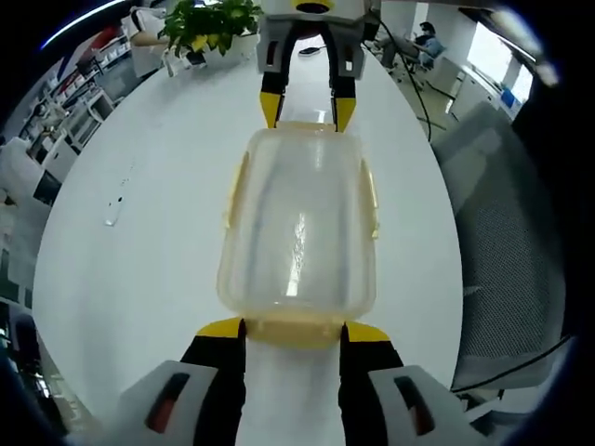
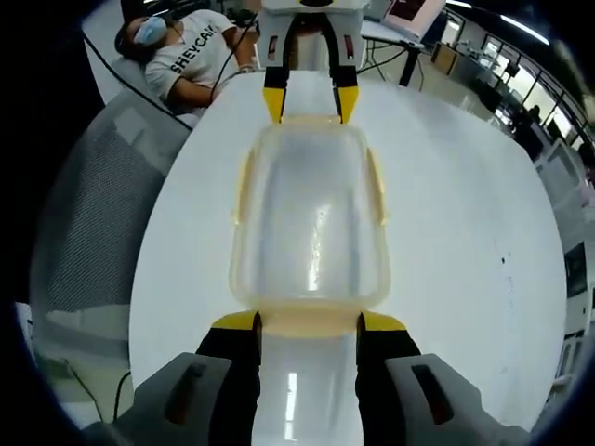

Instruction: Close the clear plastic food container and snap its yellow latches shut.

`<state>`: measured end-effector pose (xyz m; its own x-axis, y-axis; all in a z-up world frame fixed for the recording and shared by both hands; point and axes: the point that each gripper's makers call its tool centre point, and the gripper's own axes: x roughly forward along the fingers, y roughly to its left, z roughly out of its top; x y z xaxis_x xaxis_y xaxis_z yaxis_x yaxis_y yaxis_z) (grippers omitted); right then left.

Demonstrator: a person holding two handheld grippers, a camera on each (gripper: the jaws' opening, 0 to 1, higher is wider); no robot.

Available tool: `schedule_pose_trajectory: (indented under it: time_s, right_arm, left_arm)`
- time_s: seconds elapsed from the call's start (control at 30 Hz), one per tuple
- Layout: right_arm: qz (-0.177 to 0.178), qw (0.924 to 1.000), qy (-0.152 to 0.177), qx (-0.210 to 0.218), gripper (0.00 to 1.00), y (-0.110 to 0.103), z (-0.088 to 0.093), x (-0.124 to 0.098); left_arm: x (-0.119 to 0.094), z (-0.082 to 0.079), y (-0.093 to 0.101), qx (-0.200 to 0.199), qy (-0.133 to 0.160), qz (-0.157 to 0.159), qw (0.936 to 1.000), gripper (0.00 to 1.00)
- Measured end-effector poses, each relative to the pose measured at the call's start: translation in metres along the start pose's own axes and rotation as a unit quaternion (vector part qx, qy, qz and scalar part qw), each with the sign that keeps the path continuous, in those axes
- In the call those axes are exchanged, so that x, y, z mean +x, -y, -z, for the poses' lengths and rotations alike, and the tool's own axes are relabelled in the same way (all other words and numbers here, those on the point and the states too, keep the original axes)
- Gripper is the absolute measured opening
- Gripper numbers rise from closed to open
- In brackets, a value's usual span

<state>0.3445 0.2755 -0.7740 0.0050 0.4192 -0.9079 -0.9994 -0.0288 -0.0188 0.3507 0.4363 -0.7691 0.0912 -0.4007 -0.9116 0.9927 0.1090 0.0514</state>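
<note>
Both claws, the left claw (image 1: 294, 332) and the right claw (image 2: 308, 324), are seen spread at opposite short ends of the container (image 1: 299, 232) on the white table (image 1: 139, 269), lid seated, so end latches probably need pressing next.
</note>
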Motion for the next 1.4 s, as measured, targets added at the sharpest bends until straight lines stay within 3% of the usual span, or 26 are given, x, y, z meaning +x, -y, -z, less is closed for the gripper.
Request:
schedule_pose_trajectory:
  time_s: [0.2,1.07,1.4]
  right_arm:
    - [0.005,1.0000,-0.003,-0.005,0.36,0.001,0.014,-0.009]
    - [0.002,0.9998,-0.020,0.005,0.36,-0.007,0.069,-0.034]
    - [0.005,0.9994,-0.028,0.018,0.36,-0.014,0.100,-0.042]
  left_arm:
    - [0.006,-0.015,0.001,-0.003,0.016,0.006,0.9999,0.33]
    - [0.039,-0.068,0.012,0.001,0.034,0.020,0.9992,0.32]
    - [0.053,-0.095,0.018,0.010,0.038,0.032,0.9987,0.32]
